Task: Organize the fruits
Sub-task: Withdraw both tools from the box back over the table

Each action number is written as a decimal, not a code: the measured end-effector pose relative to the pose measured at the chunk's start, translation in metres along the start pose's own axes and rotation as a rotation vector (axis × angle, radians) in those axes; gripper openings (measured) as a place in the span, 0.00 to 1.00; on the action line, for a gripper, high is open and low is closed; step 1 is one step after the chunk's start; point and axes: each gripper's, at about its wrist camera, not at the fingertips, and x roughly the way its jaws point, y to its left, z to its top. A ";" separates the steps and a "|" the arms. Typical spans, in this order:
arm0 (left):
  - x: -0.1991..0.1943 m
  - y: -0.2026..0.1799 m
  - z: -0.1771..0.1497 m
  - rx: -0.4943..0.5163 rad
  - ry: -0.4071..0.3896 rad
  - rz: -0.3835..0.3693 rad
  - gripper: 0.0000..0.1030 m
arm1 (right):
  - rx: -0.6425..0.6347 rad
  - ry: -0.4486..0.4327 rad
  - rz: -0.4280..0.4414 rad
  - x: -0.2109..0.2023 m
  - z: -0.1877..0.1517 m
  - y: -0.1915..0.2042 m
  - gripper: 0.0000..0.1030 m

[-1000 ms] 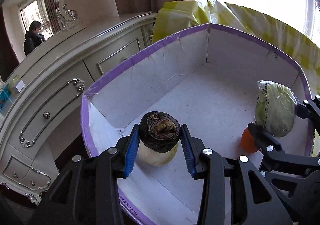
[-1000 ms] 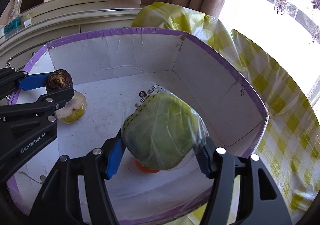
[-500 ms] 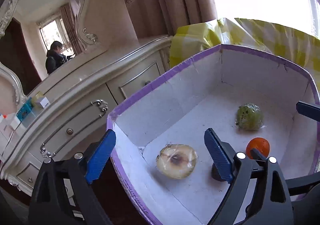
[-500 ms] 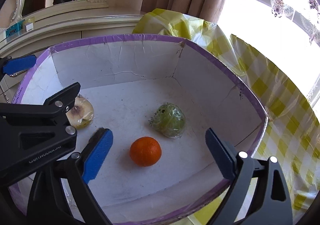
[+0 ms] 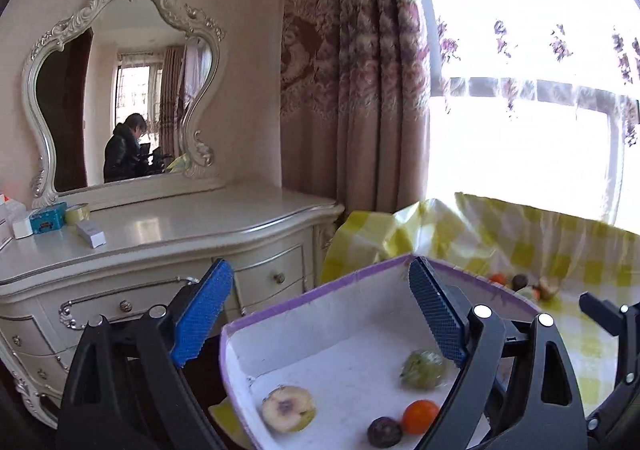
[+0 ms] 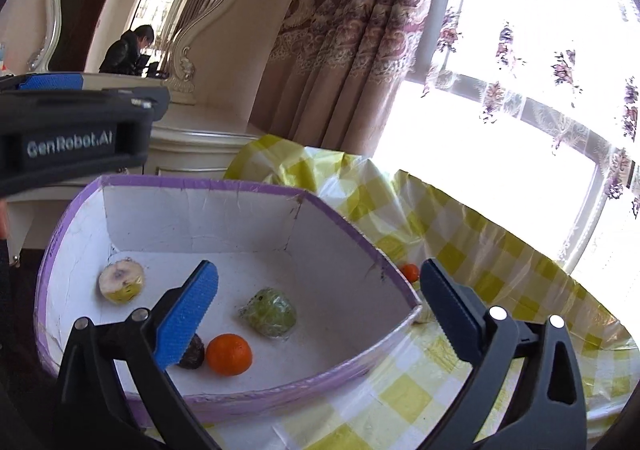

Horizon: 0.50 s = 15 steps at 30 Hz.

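Note:
A white box with a purple rim (image 5: 312, 300) (image 6: 200, 182) stands on the yellow checked tablecloth. It holds a pale yellow fruit (image 5: 288, 414) (image 6: 121, 281), a wrapped green fruit (image 5: 423, 369) (image 6: 272, 313), an orange (image 5: 420, 416) (image 6: 229, 354) and a dark purple fruit (image 5: 385, 431) (image 6: 193, 354). My left gripper (image 5: 320, 314) is open and empty, raised above the box's left side. My right gripper (image 6: 320, 302) is open and empty, raised above the box's near right rim.
A cream dresser (image 5: 160, 234) with a mirror (image 5: 120, 90) stands left of the table. A few loose fruits (image 5: 520, 284) lie on the cloth beyond the box; one small orange (image 6: 410, 272) shows by the box's right wall. Curtains (image 6: 340, 50) and a bright window are behind.
Both grippers opened and let go of their fruits, the dark purple one and the wrapped green one, which now lie in the box. Both grippers then rose and drew back.

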 end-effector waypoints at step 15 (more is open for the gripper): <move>-0.016 -0.204 -0.079 0.413 0.114 -0.588 0.85 | 0.734 0.286 -0.330 0.016 -0.156 -0.228 0.98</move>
